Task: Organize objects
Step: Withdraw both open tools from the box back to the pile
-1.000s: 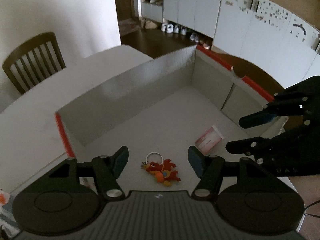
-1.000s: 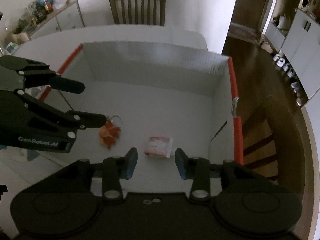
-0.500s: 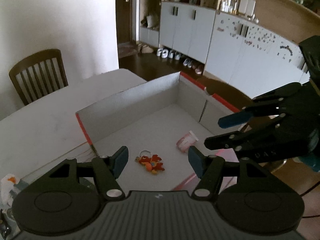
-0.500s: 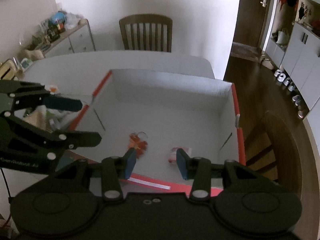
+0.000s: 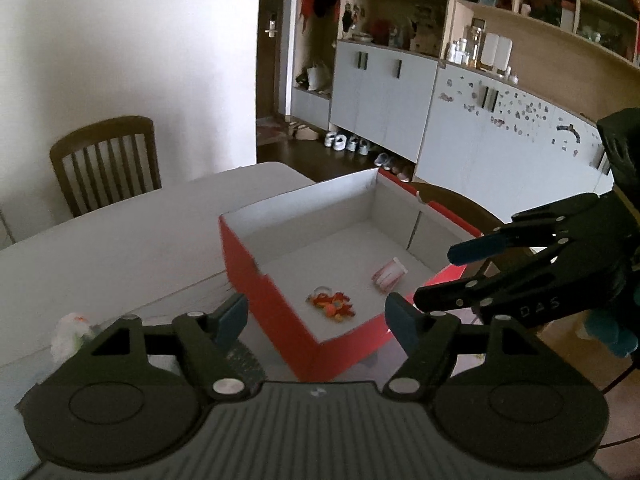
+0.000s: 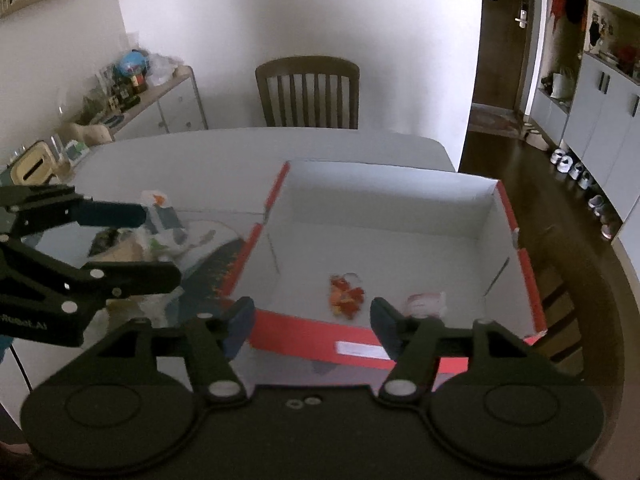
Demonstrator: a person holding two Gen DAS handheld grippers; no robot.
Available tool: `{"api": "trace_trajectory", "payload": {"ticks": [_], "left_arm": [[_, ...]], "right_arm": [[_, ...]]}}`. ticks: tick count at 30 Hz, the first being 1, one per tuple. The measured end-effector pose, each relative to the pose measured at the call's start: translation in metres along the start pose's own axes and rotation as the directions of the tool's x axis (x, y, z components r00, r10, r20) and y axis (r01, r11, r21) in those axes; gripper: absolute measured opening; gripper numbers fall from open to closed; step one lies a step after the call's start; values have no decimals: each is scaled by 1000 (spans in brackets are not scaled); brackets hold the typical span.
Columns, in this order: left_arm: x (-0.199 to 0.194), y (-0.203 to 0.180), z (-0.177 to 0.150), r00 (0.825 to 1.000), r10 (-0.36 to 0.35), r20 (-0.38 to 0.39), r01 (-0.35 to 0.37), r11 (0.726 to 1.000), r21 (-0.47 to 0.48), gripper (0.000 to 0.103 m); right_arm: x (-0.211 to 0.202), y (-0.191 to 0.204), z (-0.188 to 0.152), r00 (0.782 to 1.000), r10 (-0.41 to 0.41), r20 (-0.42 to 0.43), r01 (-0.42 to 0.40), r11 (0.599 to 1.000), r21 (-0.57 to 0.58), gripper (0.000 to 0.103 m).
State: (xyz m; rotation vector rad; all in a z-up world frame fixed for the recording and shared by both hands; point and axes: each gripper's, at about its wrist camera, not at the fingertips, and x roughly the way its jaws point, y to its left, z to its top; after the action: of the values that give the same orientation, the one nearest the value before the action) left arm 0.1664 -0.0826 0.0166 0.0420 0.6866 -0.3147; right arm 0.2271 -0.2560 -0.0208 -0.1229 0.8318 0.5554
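Both sets of tongs spread and empty, held above the near edge of the surface [image 6: 168,152]: left tongs [image 5: 316,316] and right tongs [image 6: 312,316], each pointed toward the red box [image 6: 360,346]. Already inside the box, on its pale floor near the front wall: an orange-red keychain charm [image 6: 346,292] and, just to its right, a small pink-and-white packet [image 6: 426,302]. Left of the box, still loose on the surface: a clutter of unsorted objects [image 6: 160,232], wrappers and a dark ridged item among them, individual pieces too blurred and overlapped to name. Decisive relation, as a judgement: the clutter lying ahead and to the left of the box, nearer the left tongs, with the right tongs centred on the box front. Long axes of the loose pieces not readable. Beyond the surface, a wooden chair [image 6: 308,96] against the white wall.
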Motion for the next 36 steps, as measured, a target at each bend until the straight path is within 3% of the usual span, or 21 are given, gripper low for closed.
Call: {"api": "trace_trajectory", "payload": {"ticks": [4,7,10,12,15,27,36], "left_arm": [[-19,14,-12,1000,8,21,-8,1000,-8,81],[-31,26,-21,1000,0,28,1,1000,-19,82],[-43,40,-31,999,-10,42,12,999,-33,87],[-49,49,-38,999,-3,43,5,999,-39,97],[-58,62,-50,998,14,55,-12,999,-40,101],[-80,137,-104,992,130,6,-128,986,-106,103],[-88,194,-143,985,161,-54,-167,979,-117,103]], "right_arm": [[-4,20,-4,1000,-6,12,6,1000,3,70],[-4,38,-6,1000,-5,21,5,1000,18,80],[-5,55,-8,999,-18,42,17,1000,13,87],[-6,66,-10,998,-17,53,17,1000,8,92],[-7,83,-15,998,-26,65,27,1000,-9,98],[14,152,-33,999,-24,45,26,999,-37,101],[39,190,-40,1000,-10,11,10,999,-35,101]]}}
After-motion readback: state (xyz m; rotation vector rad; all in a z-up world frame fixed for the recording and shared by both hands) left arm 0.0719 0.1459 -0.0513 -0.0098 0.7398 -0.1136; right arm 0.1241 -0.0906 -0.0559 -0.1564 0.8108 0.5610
